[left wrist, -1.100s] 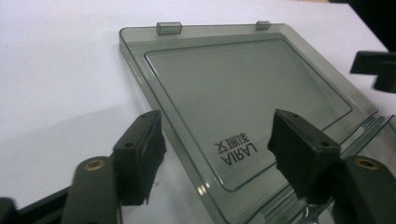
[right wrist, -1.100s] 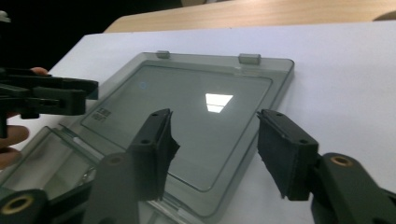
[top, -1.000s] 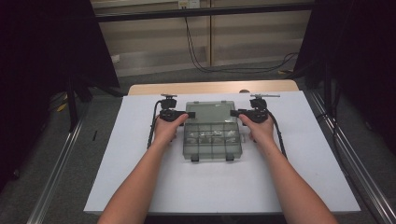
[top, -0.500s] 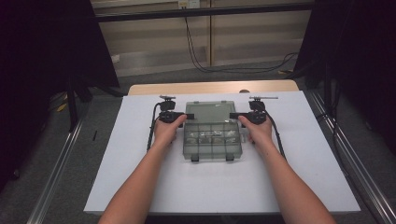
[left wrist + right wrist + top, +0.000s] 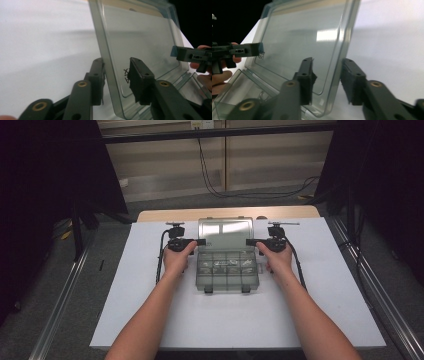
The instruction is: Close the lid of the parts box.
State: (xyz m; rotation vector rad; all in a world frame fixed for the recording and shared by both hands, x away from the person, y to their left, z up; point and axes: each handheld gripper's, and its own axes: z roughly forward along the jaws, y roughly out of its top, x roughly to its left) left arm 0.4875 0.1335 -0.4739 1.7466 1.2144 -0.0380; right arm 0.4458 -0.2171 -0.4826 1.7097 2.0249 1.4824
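1. The counter (image 5: 150,310) is a big white top in the middle of the frame.
2. A strip of light wood (image 5: 165,214) shows along its far edge, near the top.
3. A clear grey box (image 5: 227,272) sits on it in the middle, with its lid (image 5: 226,231) standing open.

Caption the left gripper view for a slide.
Left gripper jaws straddle the raised clear lid edge, closing in without a firm grip.
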